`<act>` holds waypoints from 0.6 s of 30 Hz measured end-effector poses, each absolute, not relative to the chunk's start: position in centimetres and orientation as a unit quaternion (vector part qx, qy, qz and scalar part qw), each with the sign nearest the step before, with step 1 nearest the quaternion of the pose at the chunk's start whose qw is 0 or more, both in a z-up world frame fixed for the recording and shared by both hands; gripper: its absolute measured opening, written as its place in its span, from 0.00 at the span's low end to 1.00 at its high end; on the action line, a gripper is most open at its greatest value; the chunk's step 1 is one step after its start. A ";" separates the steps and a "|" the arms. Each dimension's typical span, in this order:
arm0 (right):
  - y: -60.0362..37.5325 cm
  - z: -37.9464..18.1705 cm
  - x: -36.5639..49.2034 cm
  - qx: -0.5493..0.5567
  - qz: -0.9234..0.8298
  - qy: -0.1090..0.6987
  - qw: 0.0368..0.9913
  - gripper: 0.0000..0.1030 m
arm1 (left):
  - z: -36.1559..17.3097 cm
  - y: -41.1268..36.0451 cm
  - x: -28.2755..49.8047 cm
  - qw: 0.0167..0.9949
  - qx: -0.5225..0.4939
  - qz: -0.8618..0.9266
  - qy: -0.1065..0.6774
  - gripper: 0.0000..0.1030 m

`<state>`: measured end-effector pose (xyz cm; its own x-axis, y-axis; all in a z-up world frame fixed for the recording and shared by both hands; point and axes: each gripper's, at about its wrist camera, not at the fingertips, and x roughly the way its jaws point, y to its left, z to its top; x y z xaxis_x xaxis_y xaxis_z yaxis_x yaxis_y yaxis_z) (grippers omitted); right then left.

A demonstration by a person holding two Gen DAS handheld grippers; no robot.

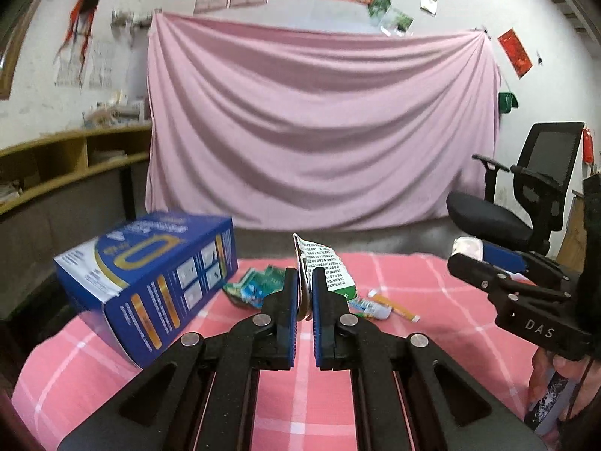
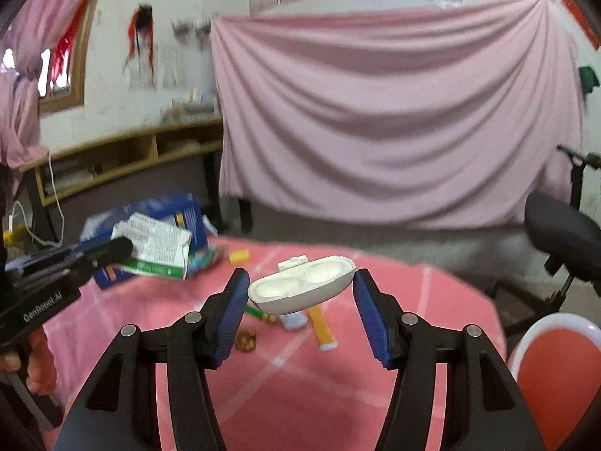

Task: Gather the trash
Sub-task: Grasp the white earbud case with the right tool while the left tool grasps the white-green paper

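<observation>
The left gripper (image 1: 305,293) pinches a flattened carton (image 1: 326,267) above the table (image 1: 263,394); it looks light and crushable. The right gripper (image 2: 300,300) clamps a white tray (image 2: 302,290) end to end: thin, smooth, likely slippery.

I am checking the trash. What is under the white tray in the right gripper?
Under the white tray: an orange tube, a white item partly covered, pink cloth. The rest is hidden.
</observation>
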<state>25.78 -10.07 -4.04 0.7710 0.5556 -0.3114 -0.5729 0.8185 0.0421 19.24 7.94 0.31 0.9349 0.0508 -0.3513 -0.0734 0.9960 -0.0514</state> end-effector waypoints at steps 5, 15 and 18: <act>-11.6 -2.6 23.9 -0.023 0.283 0.084 0.955 0.54 | 1.5 5.9 17.7 0.992 -0.029 0.039 0.115 0.05; -16.3 -1.0 22.1 0.002 0.248 0.036 0.968 0.54 | 4.3 0.5 17.0 0.998 -0.011 0.016 0.053 0.05; -18.6 -0.5 21.9 0.016 0.229 0.032 0.973 0.54 | 5.0 -1.6 17.4 0.999 -0.009 0.000 0.052 0.05</act>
<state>21.87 -18.58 -0.51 0.8931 0.4466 -0.0550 -0.4445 0.8946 0.0462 17.43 -1.60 4.98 0.9946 -0.0006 -0.1039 -0.0012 0.9998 -0.0175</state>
